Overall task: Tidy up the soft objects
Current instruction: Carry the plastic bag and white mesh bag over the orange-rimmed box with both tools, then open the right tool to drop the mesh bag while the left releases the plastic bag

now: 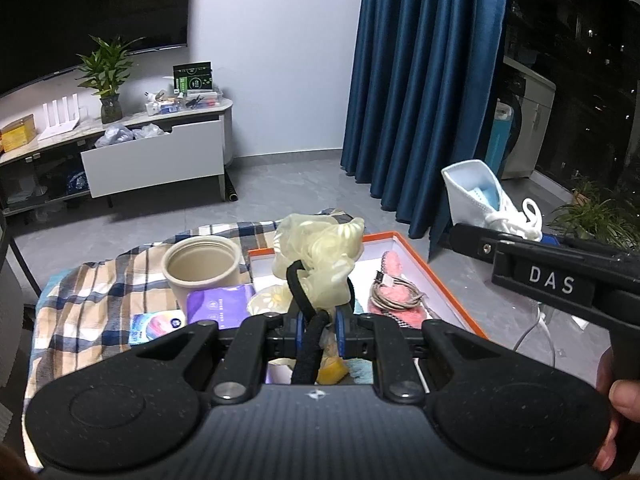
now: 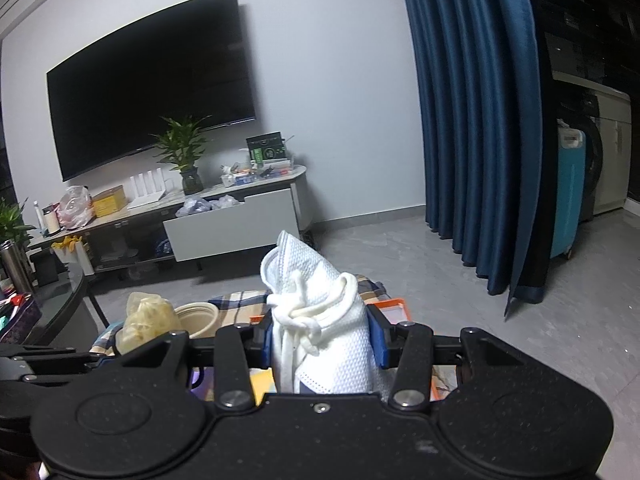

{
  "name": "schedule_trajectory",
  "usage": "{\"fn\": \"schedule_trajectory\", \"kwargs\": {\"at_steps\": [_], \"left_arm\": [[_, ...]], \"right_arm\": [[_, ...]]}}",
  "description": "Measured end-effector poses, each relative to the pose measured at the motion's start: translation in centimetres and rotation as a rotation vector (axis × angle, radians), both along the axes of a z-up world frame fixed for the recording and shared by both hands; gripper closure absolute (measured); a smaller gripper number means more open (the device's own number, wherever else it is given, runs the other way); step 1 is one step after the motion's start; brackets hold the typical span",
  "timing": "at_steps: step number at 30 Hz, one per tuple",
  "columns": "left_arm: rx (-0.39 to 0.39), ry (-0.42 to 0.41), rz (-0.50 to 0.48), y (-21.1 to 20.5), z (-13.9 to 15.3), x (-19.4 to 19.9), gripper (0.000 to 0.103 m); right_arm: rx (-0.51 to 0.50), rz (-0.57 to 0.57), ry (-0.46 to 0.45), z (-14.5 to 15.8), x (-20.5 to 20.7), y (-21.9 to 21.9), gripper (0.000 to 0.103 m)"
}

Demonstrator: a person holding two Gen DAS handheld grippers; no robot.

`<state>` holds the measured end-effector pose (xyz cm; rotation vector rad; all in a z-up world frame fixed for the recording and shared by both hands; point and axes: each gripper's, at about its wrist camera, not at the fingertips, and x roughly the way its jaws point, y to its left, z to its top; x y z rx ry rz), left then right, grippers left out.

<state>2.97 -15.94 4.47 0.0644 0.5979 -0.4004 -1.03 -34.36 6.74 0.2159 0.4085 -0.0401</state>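
My left gripper is shut on a pale yellow scrunchie with a black elastic band, held above an orange-rimmed box. In the box lie a pink fuzzy item and a coiled grey cable. My right gripper is shut on a white face mask with knotted ear loops, held in the air. The mask and the right gripper's body also show at the right of the left wrist view. The scrunchie shows at the left of the right wrist view.
A plaid cloth covers the surface. On it stand a beige cup, a purple packet and a blue tissue pack. A TV cabinet with an open drawer and blue curtains stand behind.
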Motion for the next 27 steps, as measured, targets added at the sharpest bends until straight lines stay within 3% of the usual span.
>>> {"fn": "schedule_trajectory", "kwargs": {"at_steps": [27], "left_arm": [[0.001,0.065,-0.083,-3.3,-1.8,1.5,0.085]], "right_arm": [[0.015,-0.075,0.075,-2.8,0.1,-3.6,0.049]]}}
